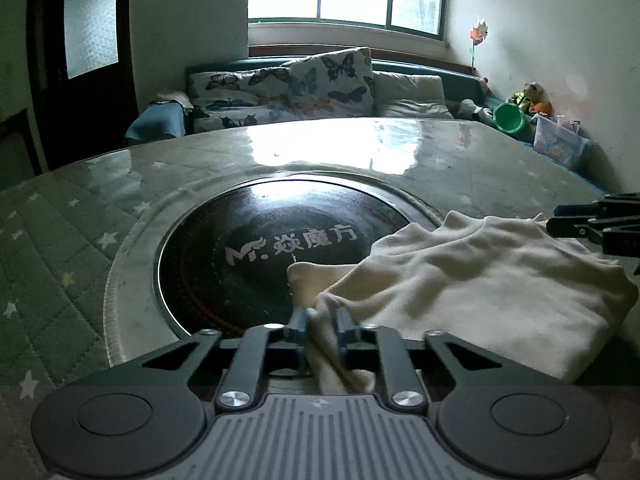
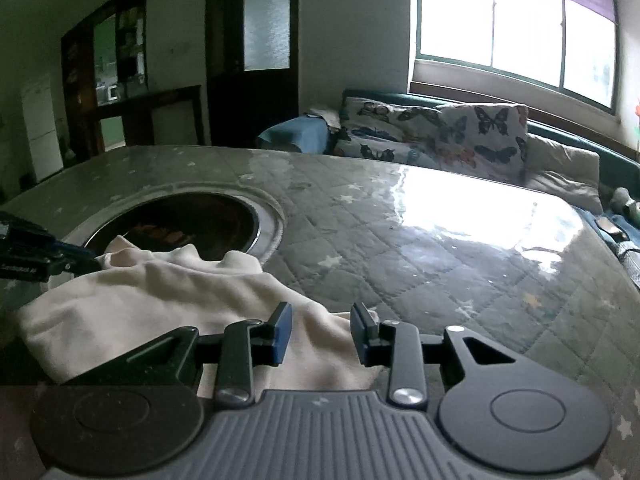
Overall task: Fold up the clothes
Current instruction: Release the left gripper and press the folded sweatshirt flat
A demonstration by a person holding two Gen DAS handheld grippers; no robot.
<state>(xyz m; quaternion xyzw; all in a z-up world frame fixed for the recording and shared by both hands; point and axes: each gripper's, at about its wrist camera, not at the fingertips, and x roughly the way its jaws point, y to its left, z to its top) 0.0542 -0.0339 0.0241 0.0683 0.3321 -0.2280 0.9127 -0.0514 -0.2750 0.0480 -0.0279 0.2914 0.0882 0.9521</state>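
Note:
A cream garment (image 1: pixel 480 280) lies crumpled on the table, partly over a round black hob (image 1: pixel 240 248). My left gripper (image 1: pixel 321 316) is shut on a fold at the garment's near left corner, and cloth runs back between its blue pads. In the right wrist view the same garment (image 2: pixel 160 292) spreads to the left, and the left gripper (image 2: pixel 90 259) shows at its far left edge. My right gripper (image 2: pixel 322 332) stands open over the garment's right edge, pads apart with cloth lying under the gap. The right gripper (image 1: pixel 554 218) also shows at the left wrist view's right edge.
The table (image 1: pixel 60 240) has a grey quilted star cover under a glossy clear sheet. A metal ring (image 2: pixel 272 220) frames the sunken hob. Behind the table stand a sofa with butterfly cushions (image 1: pixel 320 80), a green bucket (image 1: pixel 508 118) and a plastic box (image 1: pixel 560 140).

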